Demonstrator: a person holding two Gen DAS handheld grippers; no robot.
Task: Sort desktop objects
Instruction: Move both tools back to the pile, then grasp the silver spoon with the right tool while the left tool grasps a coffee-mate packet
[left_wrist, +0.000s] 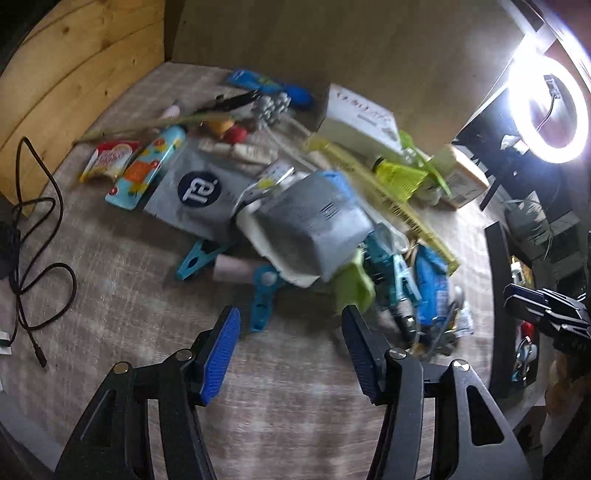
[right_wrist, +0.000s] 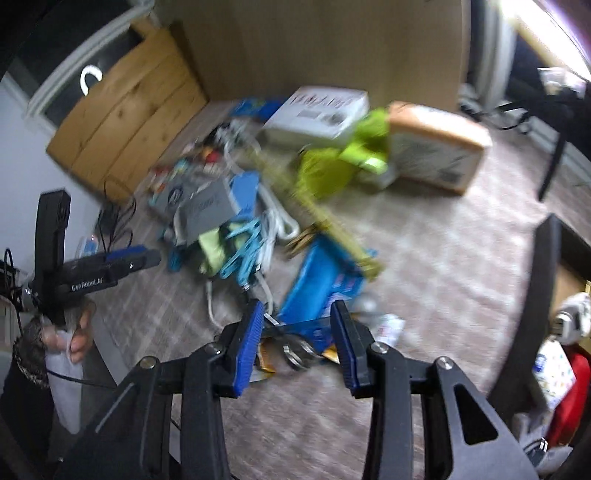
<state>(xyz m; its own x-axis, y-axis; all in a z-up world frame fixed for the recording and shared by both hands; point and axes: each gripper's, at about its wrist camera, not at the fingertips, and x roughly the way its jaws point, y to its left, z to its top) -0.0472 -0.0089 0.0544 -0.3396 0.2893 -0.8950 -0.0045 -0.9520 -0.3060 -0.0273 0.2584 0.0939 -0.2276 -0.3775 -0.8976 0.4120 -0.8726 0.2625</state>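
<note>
From my left gripper (left_wrist: 291, 350) I saw its blue pads (left_wrist: 218, 354) standing apart over bare tabletop (left_wrist: 122, 266), nothing between them, just short of the heap of desktop objects (left_wrist: 295, 221). That view alone gave me the grey pouch (left_wrist: 199, 192) with its dark round logo, the patterned tube (left_wrist: 147, 170) just left of the pouch, the black cable (left_wrist: 33, 221) coiled well left of it, and the lit ring lamp (left_wrist: 546, 110) far to its right. My right gripper (right_wrist: 297, 343) showed what the left could not: my left hand (right_wrist: 79, 332) around the other tool's handle, and a blue packet (right_wrist: 321, 280) on the near side of the heap, with a pair of scissors (right_wrist: 295, 350) lying below the jaws. Those jaws stood partly open; blur kept me from telling whether the pads touched anything. A long yellow ruler (right_wrist: 314, 206) slanted across the heap past the pouch, and teal clips (right_wrist: 240, 251) lay tangled with a white cord (right_wrist: 277, 221) beside it. Behind the pouch stood a white box (right_wrist: 317, 110) and an orange-edged carton (right_wrist: 439, 147), both shut. Right of the heap a dark-walled bin (right_wrist: 532, 295) held red and white items I could not make out.
</note>
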